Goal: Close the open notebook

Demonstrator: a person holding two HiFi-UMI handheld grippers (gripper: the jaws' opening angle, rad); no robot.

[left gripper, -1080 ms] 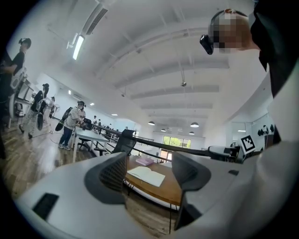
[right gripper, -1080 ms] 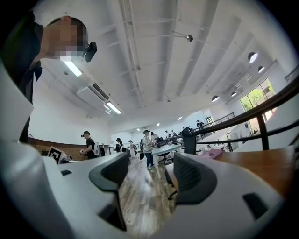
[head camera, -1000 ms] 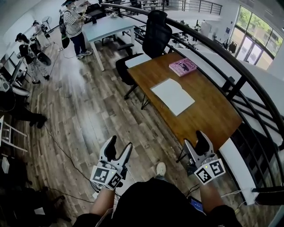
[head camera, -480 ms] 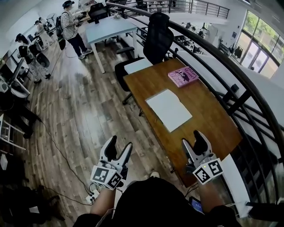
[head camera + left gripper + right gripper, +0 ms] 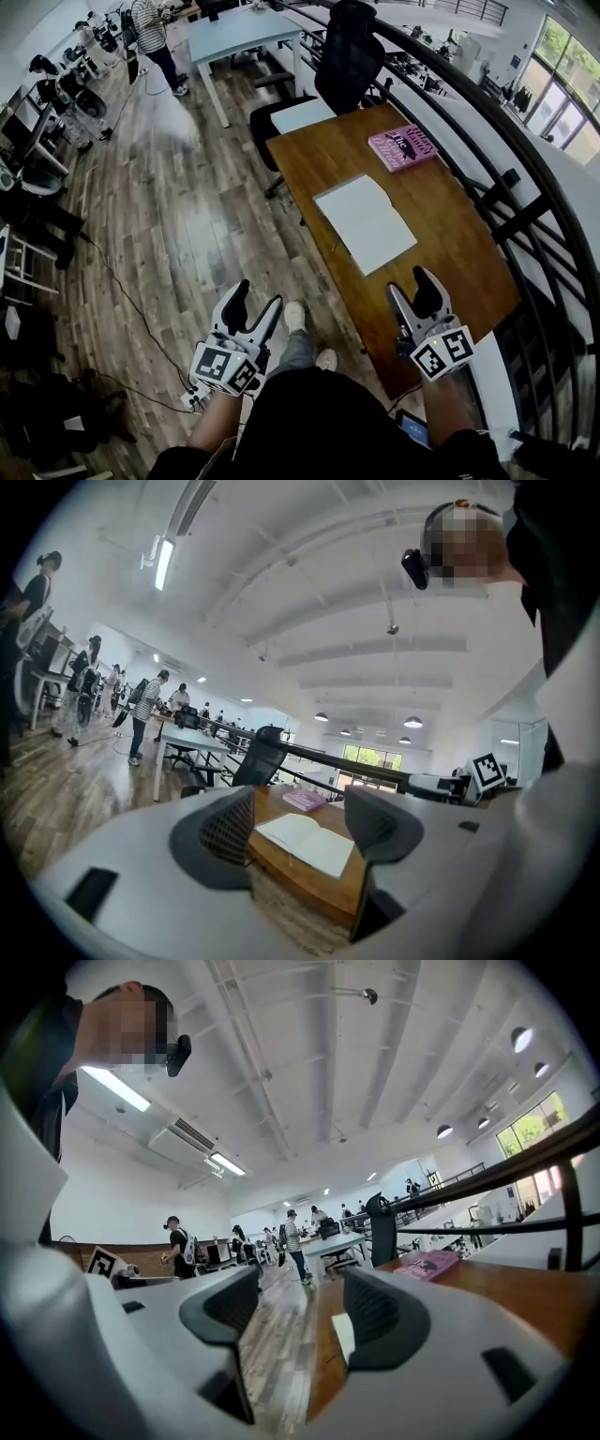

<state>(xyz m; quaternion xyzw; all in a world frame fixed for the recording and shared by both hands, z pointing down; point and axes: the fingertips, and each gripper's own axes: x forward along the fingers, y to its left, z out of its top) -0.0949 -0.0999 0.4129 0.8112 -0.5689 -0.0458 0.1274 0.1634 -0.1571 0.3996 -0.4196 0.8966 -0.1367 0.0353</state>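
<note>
The open notebook [image 5: 366, 223] lies flat on the wooden table [image 5: 450, 253], its white pages up. My left gripper [image 5: 255, 300] hangs open over the floor, well short of the table's near left side. The right gripper [image 5: 412, 289] is open too, over the table's near end and a short way from the notebook. In the left gripper view the notebook [image 5: 305, 842] shows far off between the open jaws of that gripper [image 5: 302, 822]. In the right gripper view only a white strip of the notebook [image 5: 344, 1335] shows past the jaws of that gripper [image 5: 300, 1312]. Neither gripper holds anything.
A pink book [image 5: 403, 147] lies at the table's far end, with a black office chair [image 5: 342, 56] beyond it. A dark curved railing [image 5: 511, 178] runs along the table's right side. A pale table [image 5: 234, 33] and people [image 5: 155, 28] stand far off on the wood floor.
Both grippers have moved forward toward the table. The right one now reaches over the table's near end. The jaws of both stand as wide as before.
</note>
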